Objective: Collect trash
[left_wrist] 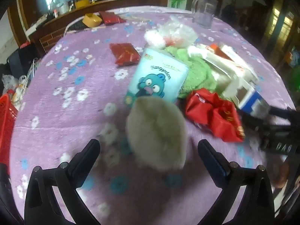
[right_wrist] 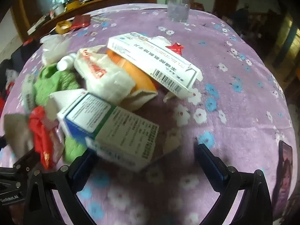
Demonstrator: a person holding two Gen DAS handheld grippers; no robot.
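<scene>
A heap of trash lies on the purple flowered tablecloth (left_wrist: pixel 61 116). In the left wrist view a beige crumpled wad (left_wrist: pixel 156 131) sits just beyond my open left gripper (left_wrist: pixel 149 146), partly between the fingers, pads not touching it. Behind it lie a light-blue tissue pack (left_wrist: pixel 159 76), a green cloth (left_wrist: pixel 198 73) and a red wrapper (left_wrist: pixel 213 116). In the right wrist view my open right gripper (right_wrist: pixel 146 152) stands over a white and blue box (right_wrist: pixel 112 129). Its left finger is partly hidden under the box. A long white carton (right_wrist: pixel 153 61) and an orange box (right_wrist: pixel 135 73) lie farther back.
A clear glass jug (left_wrist: pixel 204 11) stands at the table's far edge. A red packet (left_wrist: pixel 124 53), a yellow box (left_wrist: pixel 91 19) and another red packet (left_wrist: pixel 110 17) lie at the left and far left. A red basket (left_wrist: pixel 6 123) is off the left edge. A phone (right_wrist: pixel 285 170) lies at right.
</scene>
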